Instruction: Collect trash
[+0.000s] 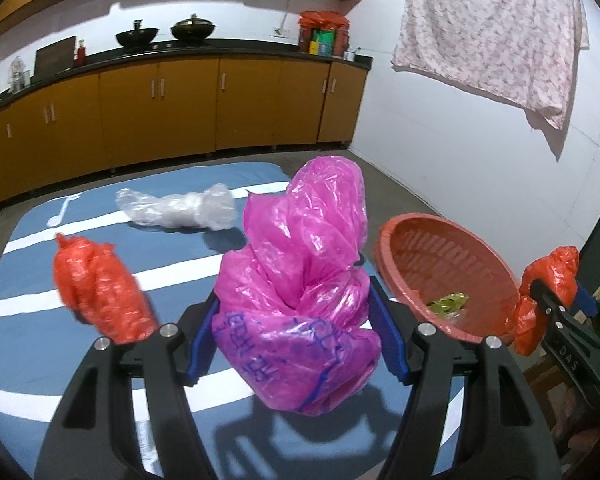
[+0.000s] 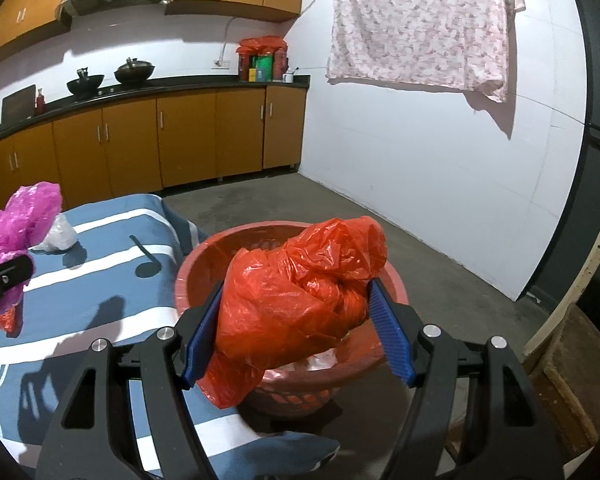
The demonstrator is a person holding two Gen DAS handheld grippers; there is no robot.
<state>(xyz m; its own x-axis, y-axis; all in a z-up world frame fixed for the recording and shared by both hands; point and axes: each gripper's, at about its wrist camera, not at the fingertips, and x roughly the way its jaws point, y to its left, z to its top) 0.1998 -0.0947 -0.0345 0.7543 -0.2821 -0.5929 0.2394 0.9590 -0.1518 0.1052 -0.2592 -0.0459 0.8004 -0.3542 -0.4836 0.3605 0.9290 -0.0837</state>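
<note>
Left gripper (image 1: 296, 336): its blue pads were clamped on the crumpled pink bag (image 1: 300, 292), which stood up between the fingers above the striped blue cloth (image 1: 32, 264).
Right gripper (image 2: 298, 332): its pads were closed on a crumpled red bag (image 2: 300, 296), held over the near rim of the red basket (image 2: 204, 256).
Red basket: stood just beside the cloth's edge; green scraps (image 1: 450, 304) lay inside it.
Second red bag (image 1: 96, 288): lay on the cloth, left of the left gripper.
Clear bag (image 1: 176, 212): lay on the cloth beyond the pink bag.
</note>
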